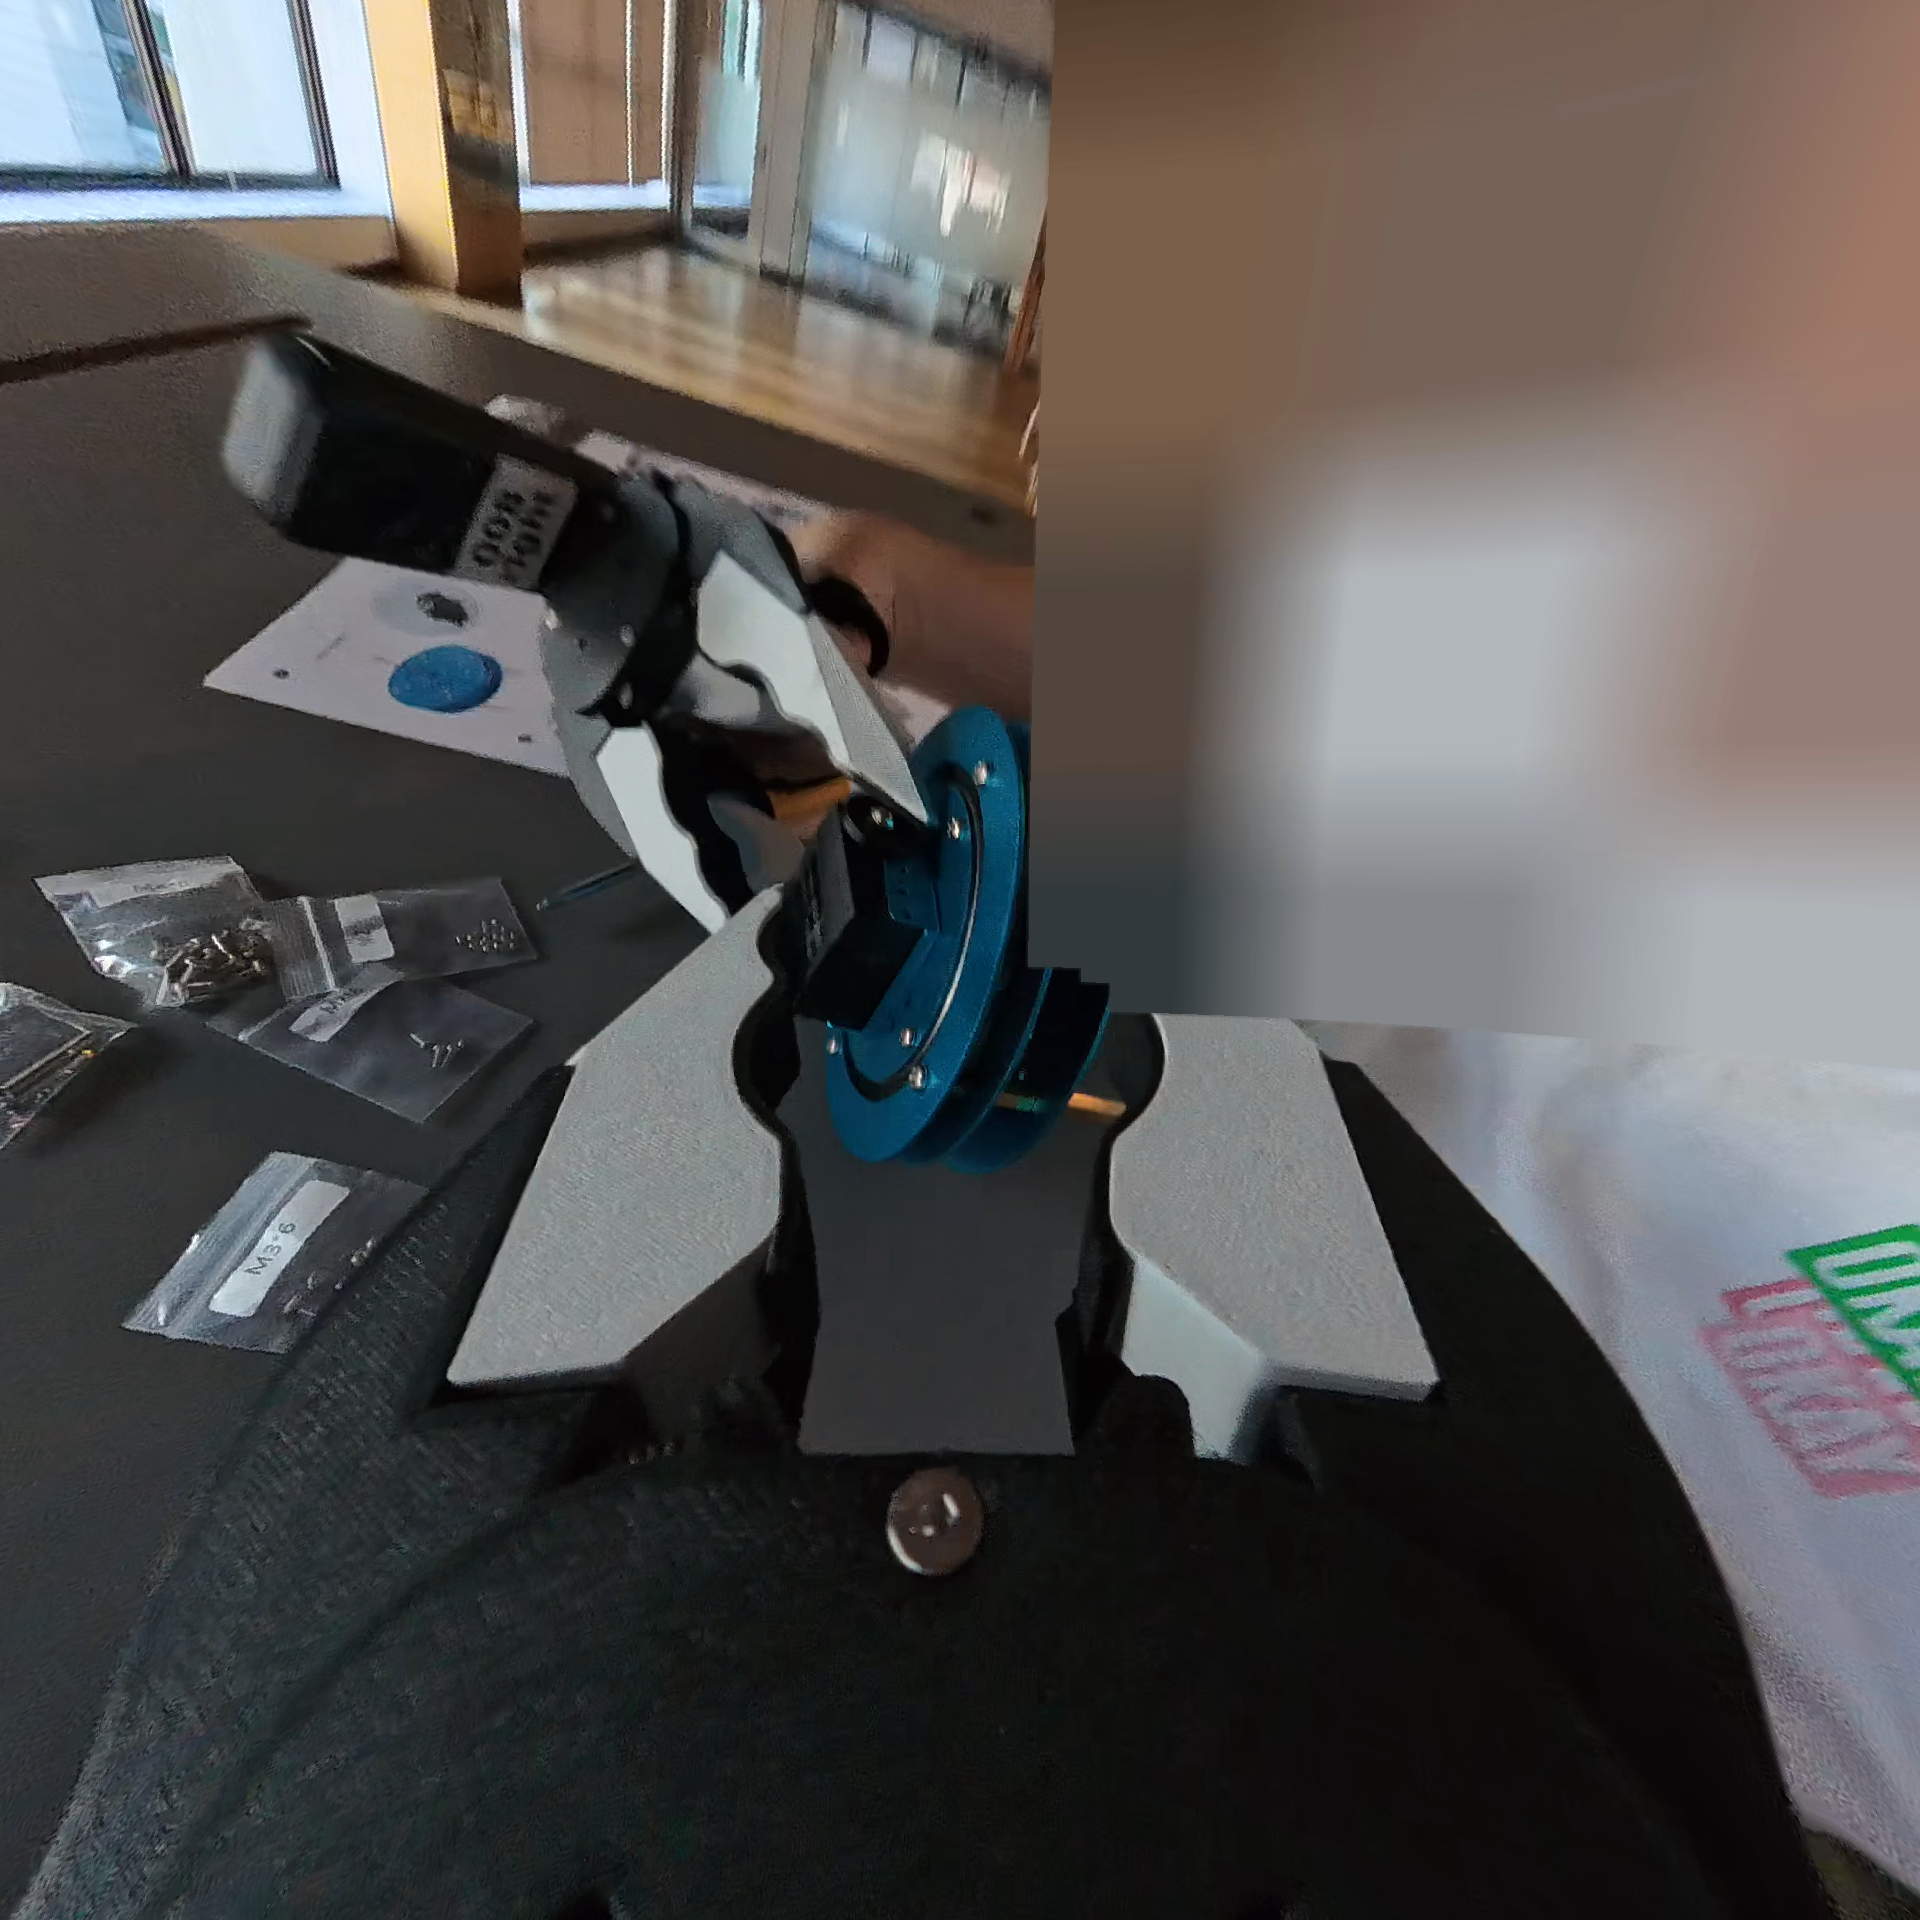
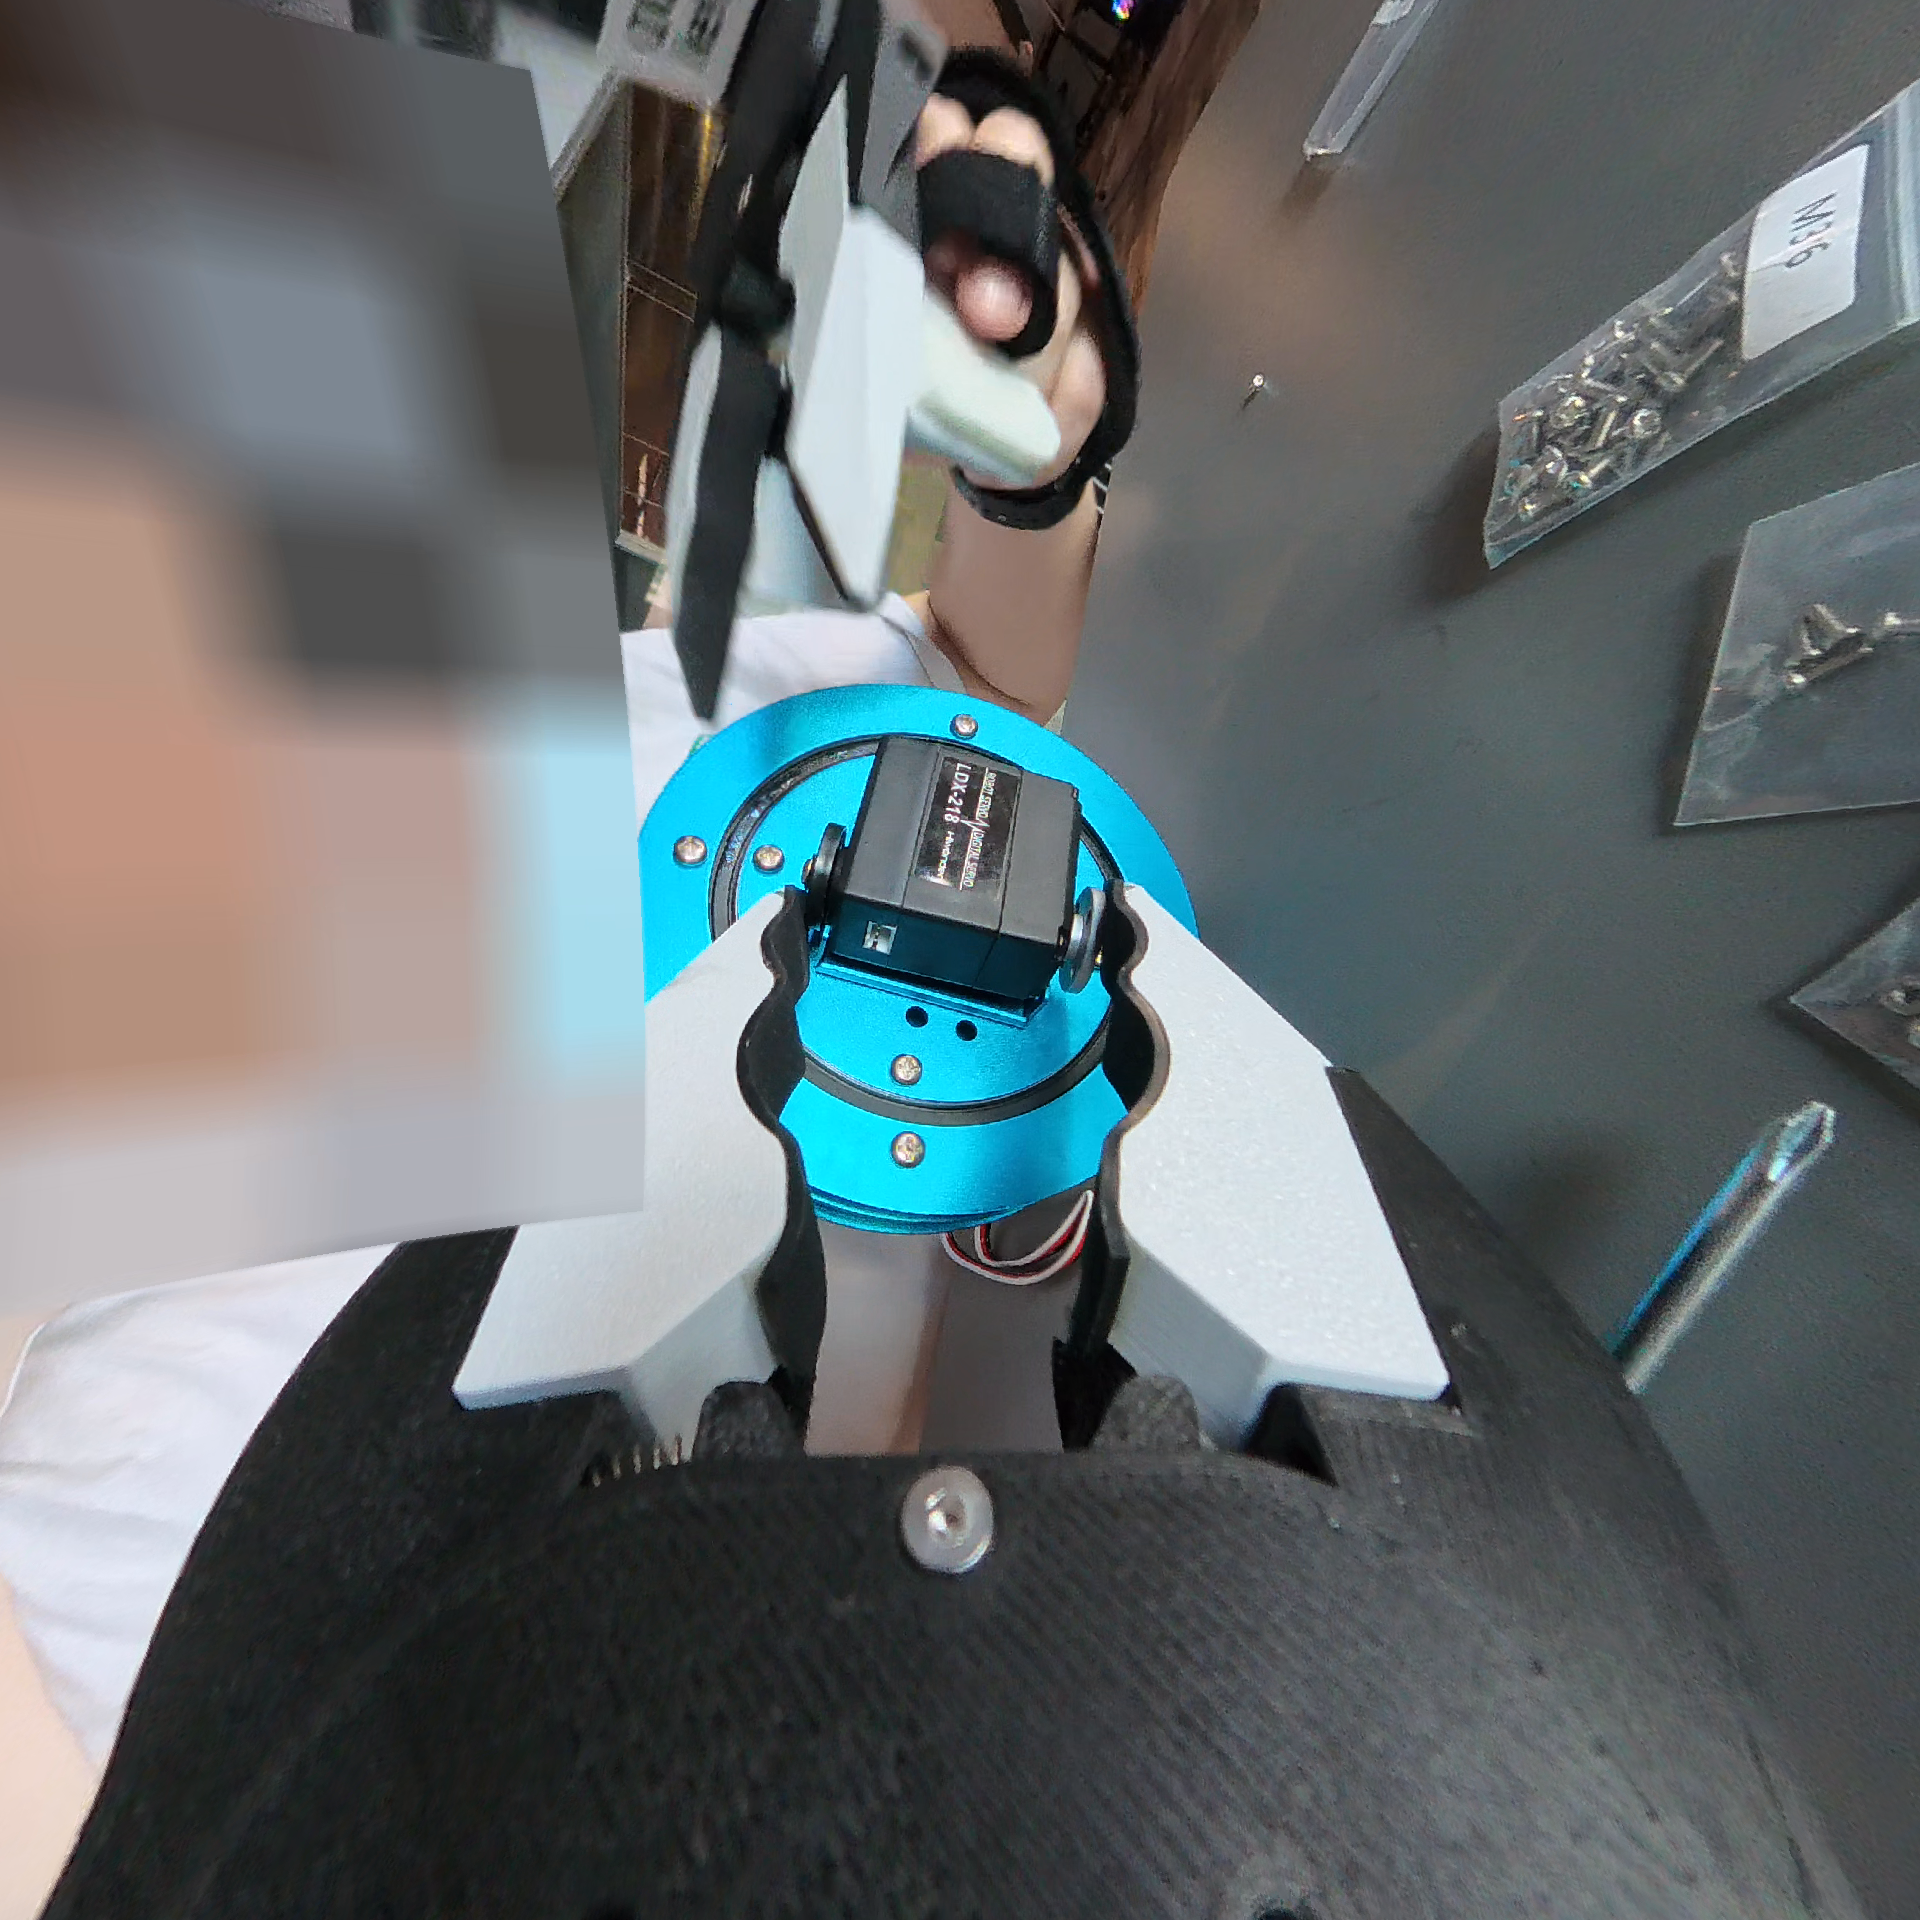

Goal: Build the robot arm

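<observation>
A blue round turntable base [image 2: 914, 1143] with a black servo [image 2: 956, 862] mounted on its face is held up off the dark table [image 2: 1351, 727]. My right gripper [image 2: 956, 904] is shut on the servo, one fingertip on each end. In the left wrist view it reaches in from the upper left [image 1: 831, 862] onto the servo [image 1: 873, 956]. My left gripper [image 1: 971, 971] straddles the blue base [image 1: 935, 1101] edge-on, its jaws closed across the base's thickness. It shows side-on in the right wrist view [image 2: 707, 696], held by a gloved hand [image 2: 997, 260].
Several clear bags of screws [image 1: 208, 935] lie on the table, also in the right wrist view [image 2: 1662, 364]. A white sheet with a blue circle [image 1: 447, 675] lies farther back. A screwdriver [image 2: 1714, 1236] and a loose screw [image 2: 1255, 387] lie nearby. A person in white [image 1: 1558, 1195] is close. Tip to tip, the grippers are about 7 cm apart.
</observation>
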### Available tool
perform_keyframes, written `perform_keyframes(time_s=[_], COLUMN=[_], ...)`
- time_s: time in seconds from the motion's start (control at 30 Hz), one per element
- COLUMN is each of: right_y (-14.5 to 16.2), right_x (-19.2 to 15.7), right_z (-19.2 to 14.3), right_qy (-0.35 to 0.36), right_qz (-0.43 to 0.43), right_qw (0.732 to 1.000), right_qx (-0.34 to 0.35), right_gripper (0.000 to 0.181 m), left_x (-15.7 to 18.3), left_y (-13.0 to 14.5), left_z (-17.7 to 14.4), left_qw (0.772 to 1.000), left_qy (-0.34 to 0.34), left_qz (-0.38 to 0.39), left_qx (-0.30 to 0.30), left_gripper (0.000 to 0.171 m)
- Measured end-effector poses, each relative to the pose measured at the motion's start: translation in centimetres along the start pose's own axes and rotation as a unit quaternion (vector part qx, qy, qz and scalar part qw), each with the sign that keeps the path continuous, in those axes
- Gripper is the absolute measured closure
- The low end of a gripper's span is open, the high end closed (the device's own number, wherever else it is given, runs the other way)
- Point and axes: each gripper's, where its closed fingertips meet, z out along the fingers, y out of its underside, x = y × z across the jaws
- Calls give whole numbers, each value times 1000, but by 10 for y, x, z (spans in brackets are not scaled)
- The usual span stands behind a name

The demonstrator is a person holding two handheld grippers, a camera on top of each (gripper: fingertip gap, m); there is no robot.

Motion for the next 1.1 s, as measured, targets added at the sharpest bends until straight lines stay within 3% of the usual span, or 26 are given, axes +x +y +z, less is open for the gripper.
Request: perform_keyframes(time_s=[0.07,0.13,0.23,0.3,0.37,0.47,0.7,0.83,0.93,1.03,1.1], right_y=[0,1,1,1,2,-1,0,1,0,1,1], right_x=[-1,-1,0,0,0,3,0,0,0,0,0], right_z=[0,0,0,0,-1,-2,2,0,1,0,0], right_qy=[5,10,11,7,2,10,15,18,25,33,32], right_qz=[-3,-4,-5,-2,3,4,-5,-9,-15,-15,-12], right_qw=[1000,1000,1000,1000,1000,1000,1000,1000,1000,999,999], right_qx=[-1,-3,-4,-4,-4,5,-2,-4,-3,-5,-6], right_gripper=[125,125,125,125,125,125,125,125,125,125,125], left_x=[-7,-16,-19,-17,-22,-17,-6,13,-1,-12,-6], left_y=[-4,11,36,33,30,21,13,9,5,14,18], left_z=[-11,-16,-11,-7,-6,-1,4,9,7,1,-3], left_qw=[999,999,996,994,990,990,985,990,994,979,973], left_qy=[9,-10,-63,-80,-98,-79,-58,14,33,66,82], left_qz=[-36,-49,4,35,53,56,80,59,-35,-181,-215], left_qx=[33,8,-61,-71,-91,-103,-141,-131,-95,-65,-25], left_gripper=[123,125,116,115,103,111,109,106,115,123,118])
